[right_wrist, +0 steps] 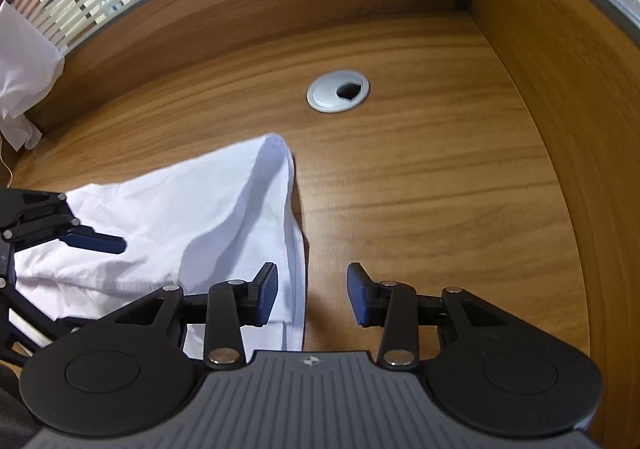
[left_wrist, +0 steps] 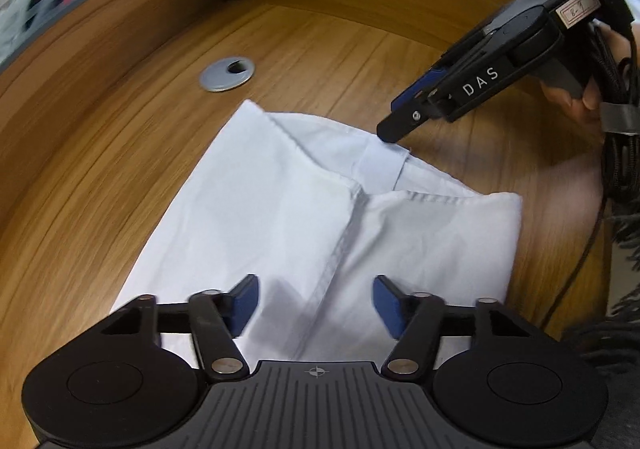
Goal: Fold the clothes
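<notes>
A white garment (left_wrist: 280, 217) lies partly folded on the wooden desk (left_wrist: 120, 153), with a seam running down its middle. My left gripper (left_wrist: 316, 301) is open just above the garment's near end, and the seam runs between its fingers. My right gripper (right_wrist: 314, 295) is open too. It hangs over the garment's (right_wrist: 180, 225) right edge, one finger above cloth and the other above bare wood. In the left wrist view, the right gripper's tip (left_wrist: 394, 129) is close to a folded band at the garment's far edge. One finger (right_wrist: 96, 241) of the left gripper shows above the cloth.
A grey cable grommet (left_wrist: 227, 74) sits in the desk beyond the garment. Wooden partition walls (right_wrist: 560, 97) close the desk at the back and right. Another white cloth (right_wrist: 24, 77) lies bunched at the far left. A hand (left_wrist: 572, 101) and black cables (left_wrist: 618, 169) are at the right.
</notes>
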`<state>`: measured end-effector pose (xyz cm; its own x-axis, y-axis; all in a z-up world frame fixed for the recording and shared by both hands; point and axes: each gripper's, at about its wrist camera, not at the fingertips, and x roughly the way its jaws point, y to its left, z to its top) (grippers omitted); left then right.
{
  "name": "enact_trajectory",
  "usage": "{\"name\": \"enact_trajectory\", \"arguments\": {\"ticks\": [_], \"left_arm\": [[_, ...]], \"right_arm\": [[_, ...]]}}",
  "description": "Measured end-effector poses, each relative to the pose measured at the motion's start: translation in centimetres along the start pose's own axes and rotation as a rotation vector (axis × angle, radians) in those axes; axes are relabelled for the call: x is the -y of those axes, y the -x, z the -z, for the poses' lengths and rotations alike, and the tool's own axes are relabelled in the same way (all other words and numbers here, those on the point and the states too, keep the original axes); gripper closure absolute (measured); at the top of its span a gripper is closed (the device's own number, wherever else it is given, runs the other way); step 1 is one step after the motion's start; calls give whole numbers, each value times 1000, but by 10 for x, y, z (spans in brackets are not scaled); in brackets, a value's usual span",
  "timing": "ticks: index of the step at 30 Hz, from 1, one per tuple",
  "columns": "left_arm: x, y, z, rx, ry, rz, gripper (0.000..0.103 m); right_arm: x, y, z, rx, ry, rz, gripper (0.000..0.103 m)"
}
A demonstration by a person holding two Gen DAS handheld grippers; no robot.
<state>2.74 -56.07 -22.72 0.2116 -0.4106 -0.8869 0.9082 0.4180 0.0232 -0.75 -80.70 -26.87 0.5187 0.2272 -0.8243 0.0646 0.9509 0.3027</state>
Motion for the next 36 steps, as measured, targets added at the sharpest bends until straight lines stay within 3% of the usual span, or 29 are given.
{"name": "enact_trajectory", "arguments": {"ticks": [3,8,14,18,20,22,23,25,31,36], "left_arm": [[3,-9,-4,-1,-24,9,60],[5,-20,-5,6,-48,16,61],[-1,-18,-3,5,20,29,61],[0,-16,0,16,36,21,61],[0,-17,0,21,34,19,61],[-1,-17,0,19,38,22,61],[-2,-17,-1,13,46,27,61],[-7,-12,-2,9,94,44,61],[-44,38,-8,135,371,63,54],[-85,66,-14,233,699,105,50]], "right_arm": [[-1,-2,4,0,-18,-24,59],[-8,-10,1,9,14,-38,59],[-15,-18,-8,-4,60,-49,61],[-18,-21,-13,-7,78,-62,74],[-20,-22,-16,-8,87,-69,75],[-21,-24,-18,-10,97,-75,86],[-22,-24,-20,-10,101,-78,99],[-24,-26,-22,-12,111,-84,100],[-45,1,-22,51,75,-106,101],[-84,16,-19,89,114,-99,101]]}}
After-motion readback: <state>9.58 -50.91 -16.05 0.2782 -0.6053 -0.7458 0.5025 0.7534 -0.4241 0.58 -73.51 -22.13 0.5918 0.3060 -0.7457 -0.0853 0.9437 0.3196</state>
